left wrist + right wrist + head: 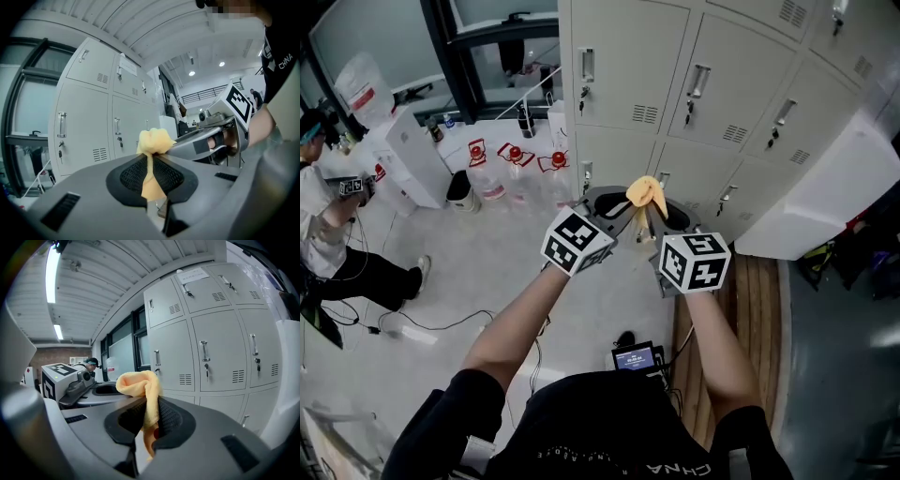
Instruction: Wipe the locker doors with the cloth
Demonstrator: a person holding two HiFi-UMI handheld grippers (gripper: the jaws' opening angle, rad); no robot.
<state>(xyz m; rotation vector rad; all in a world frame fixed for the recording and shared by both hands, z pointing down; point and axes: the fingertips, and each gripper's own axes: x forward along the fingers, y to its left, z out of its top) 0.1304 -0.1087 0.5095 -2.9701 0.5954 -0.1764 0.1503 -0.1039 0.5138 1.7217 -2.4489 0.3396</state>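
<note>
A yellow cloth [647,193] is bunched between my two grippers, in front of the grey locker doors [628,56]. My left gripper [614,208] is shut on one part of the cloth [153,140]; a strip of it is pinched between the black pads [164,176]. My right gripper [661,220] is shut on another part of the cloth [138,380], which folds over its jaws. In the left gripper view the lockers [79,117] stand to the left. The right gripper view has them [220,348] on the right. Neither gripper touches a door.
A seated person [323,234] is at the far left beside a white cabinet [412,155]. Water bottles and red items [516,155] stand on the floor near the lockers. Cables [422,328] trail across the floor. A wooden platform [755,309] and a white box [825,187] lie to the right.
</note>
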